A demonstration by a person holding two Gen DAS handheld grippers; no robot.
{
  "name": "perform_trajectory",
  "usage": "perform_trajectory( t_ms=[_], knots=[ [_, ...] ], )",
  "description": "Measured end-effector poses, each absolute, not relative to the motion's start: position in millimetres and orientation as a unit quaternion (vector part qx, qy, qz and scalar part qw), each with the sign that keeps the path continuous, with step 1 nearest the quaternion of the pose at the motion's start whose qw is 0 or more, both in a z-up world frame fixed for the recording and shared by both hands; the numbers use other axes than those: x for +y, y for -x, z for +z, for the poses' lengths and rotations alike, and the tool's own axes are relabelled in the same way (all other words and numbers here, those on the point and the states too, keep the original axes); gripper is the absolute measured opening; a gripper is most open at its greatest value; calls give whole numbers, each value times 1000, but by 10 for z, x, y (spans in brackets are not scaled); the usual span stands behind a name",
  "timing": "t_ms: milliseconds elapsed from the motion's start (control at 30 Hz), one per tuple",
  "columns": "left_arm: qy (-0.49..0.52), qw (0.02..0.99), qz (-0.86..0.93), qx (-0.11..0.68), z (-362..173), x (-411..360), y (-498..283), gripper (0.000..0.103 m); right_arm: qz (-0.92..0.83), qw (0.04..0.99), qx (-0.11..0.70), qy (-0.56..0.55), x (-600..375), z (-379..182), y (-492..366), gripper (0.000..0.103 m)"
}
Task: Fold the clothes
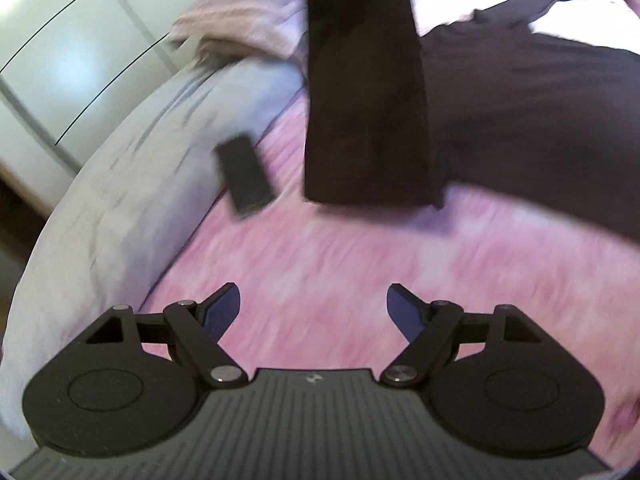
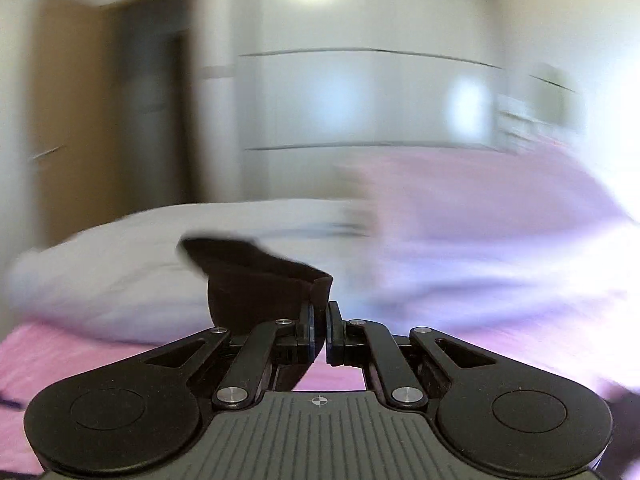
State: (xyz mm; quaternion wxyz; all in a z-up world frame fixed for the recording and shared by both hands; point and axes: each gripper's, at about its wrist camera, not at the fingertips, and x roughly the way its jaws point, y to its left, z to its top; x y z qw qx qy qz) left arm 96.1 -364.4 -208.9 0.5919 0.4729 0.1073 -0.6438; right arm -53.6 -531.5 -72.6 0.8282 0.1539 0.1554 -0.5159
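The left tongs (image 1: 313,310) stand wide apart over the pink bedspread (image 1: 360,280), holding and touching nothing. The right tongs (image 2: 320,330) are pinched on a fold of the dark garment (image 2: 256,280), which bulges toward ten o'clock. From the left view, that dark cloth (image 1: 364,100) hangs at twelve o'clock, the rest spread on the bed toward two o'clock.

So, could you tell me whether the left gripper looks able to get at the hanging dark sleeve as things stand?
Probably yes: the left gripper is open and empty, and only bare pink bedspread lies between it and the dark sleeve hanging ahead. The small black object sits off to the side.
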Motion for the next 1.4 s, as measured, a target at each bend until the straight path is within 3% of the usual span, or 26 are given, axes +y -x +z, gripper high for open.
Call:
perform_trajectory(
  t_ms=[233, 600, 767, 900, 1167, 1300, 1400],
  knots=[
    [-496, 567, -646, 118, -2233, -4241, 177, 78, -537, 753, 270, -268, -6066, -2000, 1936, 3],
    [-530, 539, -635, 156, -2368, -4678, 1222, 78, -459, 814, 231, -270, -6129, -1892, 2543, 3],
    [-527, 530, -646, 153, -2304, -4814, 1340, 78, -463, 751, 280, -378, -6298, -2379, 2827, 4],
    [-514, 529, -659, 146, -2288, -4912, 1355, 78, -493, 709, 266, -428, -6276, -2344, 3095, 25],
    [-494, 510, -692, 130, -2296, -5360, 1675, 78, -586, 638, 232, -442, -6102, -1965, 4050, 28],
    [-502, 486, -709, 93, -2211, -5670, 2081, 78, -652, 603, 214, -407, -6149, -1738, 4735, 56],
    [-506, 477, -713, 85, -2175, -5933, 2408, 78, -701, 578, 209, -362, -6269, -1582, 5256, 56]
  ],
)
